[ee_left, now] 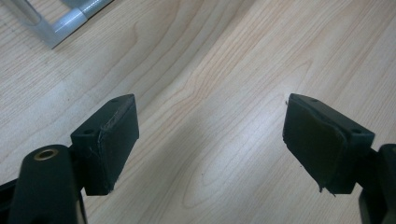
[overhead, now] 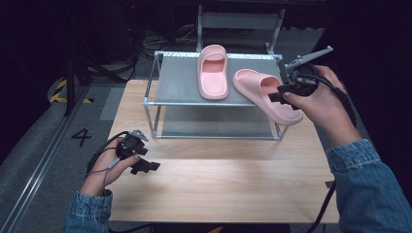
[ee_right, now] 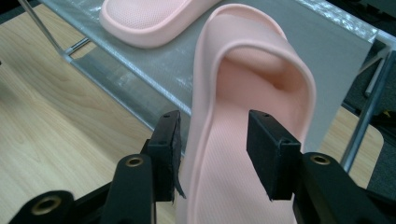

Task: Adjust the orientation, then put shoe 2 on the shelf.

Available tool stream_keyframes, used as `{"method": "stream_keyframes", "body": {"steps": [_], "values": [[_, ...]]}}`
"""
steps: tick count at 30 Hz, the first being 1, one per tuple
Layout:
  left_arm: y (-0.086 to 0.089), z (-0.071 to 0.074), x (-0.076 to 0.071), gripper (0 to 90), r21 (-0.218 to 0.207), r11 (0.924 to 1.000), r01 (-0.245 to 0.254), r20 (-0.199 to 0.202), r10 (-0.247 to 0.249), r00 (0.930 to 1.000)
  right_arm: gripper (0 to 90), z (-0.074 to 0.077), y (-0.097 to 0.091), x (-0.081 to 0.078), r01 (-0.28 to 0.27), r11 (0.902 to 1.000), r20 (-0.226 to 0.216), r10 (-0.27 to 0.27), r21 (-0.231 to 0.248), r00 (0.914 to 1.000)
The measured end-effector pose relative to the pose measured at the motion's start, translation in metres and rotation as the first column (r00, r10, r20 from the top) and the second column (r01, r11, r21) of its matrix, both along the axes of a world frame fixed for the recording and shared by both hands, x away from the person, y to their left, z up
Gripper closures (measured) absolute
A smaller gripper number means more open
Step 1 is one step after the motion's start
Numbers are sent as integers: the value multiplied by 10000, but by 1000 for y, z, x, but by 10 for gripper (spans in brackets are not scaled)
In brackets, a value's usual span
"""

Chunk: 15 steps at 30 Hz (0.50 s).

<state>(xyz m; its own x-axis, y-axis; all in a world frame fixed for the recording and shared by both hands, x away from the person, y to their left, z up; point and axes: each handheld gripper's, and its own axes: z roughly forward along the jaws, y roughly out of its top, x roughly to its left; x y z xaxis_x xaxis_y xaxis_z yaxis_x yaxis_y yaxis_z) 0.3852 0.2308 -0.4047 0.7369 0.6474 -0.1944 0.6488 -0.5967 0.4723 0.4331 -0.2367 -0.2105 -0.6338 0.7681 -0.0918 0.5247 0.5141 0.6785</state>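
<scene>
Two pink slippers lie on the top shelf of a metal rack [overhead: 180, 77]. One slipper [overhead: 213, 73] sits flat near the shelf's middle. The other slipper [overhead: 265, 94] lies at an angle on the right, its heel hanging past the front rail. My right gripper [overhead: 279, 93] is at that heel. In the right gripper view the jaws of the right gripper [ee_right: 212, 144] stand apart on either side of the slipper [ee_right: 252, 60], one jaw beside its rim and one over the footbed, without squeezing it. My left gripper [overhead: 148, 166] hovers low over the wooden table, open and empty [ee_left: 210, 140].
The wooden table [overhead: 218, 179] stretches in front of the rack. A lower shelf [overhead: 218, 127] sits under the top one. The rack's front corner post [ee_left: 65, 25] is close to the left gripper. Cables and dark floor surround the table.
</scene>
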Motion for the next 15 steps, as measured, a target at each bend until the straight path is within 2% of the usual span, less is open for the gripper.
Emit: {"method": "stream_keyframes", "body": {"steps": [8,15], "values": [[-7,-1,4,193,16,9999,130,-76,-130,9999,555,-8,-26,-23,345,9986,-289,-333,408,9990],[-9,-1,7,193,39,9998,179,-45,-178,9998,595,-16,-46,-42,579,9967,-458,-554,566,9974]]}}
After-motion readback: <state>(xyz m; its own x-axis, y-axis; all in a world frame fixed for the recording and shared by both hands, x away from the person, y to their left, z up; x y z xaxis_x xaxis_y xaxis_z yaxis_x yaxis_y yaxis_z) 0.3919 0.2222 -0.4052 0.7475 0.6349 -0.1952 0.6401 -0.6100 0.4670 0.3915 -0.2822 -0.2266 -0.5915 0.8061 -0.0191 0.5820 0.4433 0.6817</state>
